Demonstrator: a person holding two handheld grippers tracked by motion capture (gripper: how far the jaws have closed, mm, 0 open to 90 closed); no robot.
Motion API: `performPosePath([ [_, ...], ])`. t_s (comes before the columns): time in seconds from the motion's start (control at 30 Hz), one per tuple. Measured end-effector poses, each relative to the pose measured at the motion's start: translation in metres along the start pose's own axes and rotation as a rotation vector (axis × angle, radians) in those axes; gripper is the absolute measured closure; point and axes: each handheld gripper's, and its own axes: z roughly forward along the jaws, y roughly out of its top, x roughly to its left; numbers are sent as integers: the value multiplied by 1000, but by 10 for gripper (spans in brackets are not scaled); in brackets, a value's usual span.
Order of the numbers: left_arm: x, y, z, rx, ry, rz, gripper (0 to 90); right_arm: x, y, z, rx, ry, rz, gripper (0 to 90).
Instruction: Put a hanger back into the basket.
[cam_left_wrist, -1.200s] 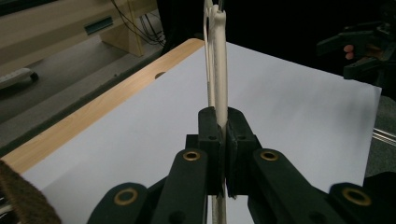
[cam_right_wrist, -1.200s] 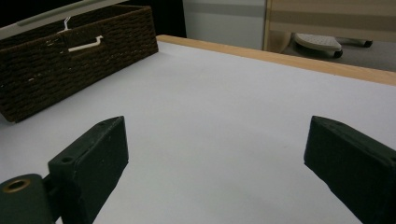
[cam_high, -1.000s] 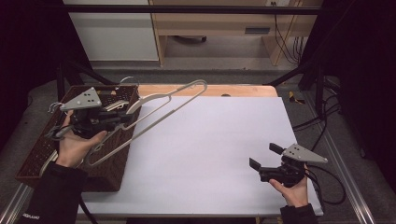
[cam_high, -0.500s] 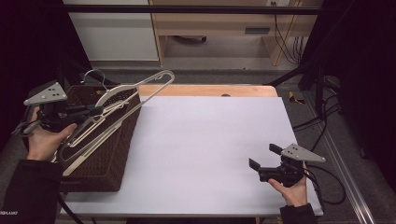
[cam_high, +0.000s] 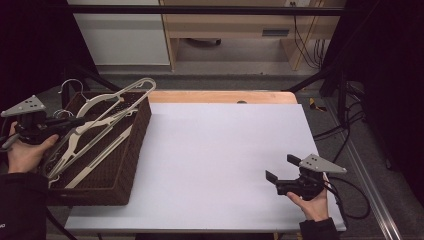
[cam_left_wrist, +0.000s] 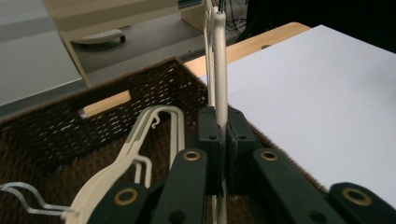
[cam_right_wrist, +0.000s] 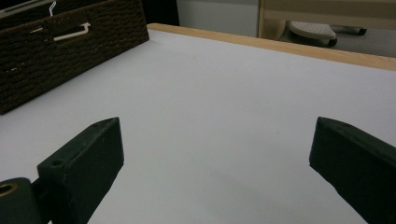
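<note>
Left tool (cam_high: 75, 121): at the left edge of the high view, we are seeing its jaws closed tight on a cream hanger (cam_high: 107, 107).
Cream hanger: we are finding it tilted above the basket (cam_high: 127, 165), its far end reaching toward the upper left of the frame.
Basket: dark woven, sitting at the left of the white surface (cam_high: 220, 155), with more hangers (cam_high: 97, 157) lying inside.
Right tool (cam_high: 280, 175): at the lower right, its jaws are standing wide with nothing between them.
</note>
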Motion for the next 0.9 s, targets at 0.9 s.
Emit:
performPosePath([
  [0.9,14,-62,27,165,46,-125,866,0,-1,0,13,2,-4,37],
])
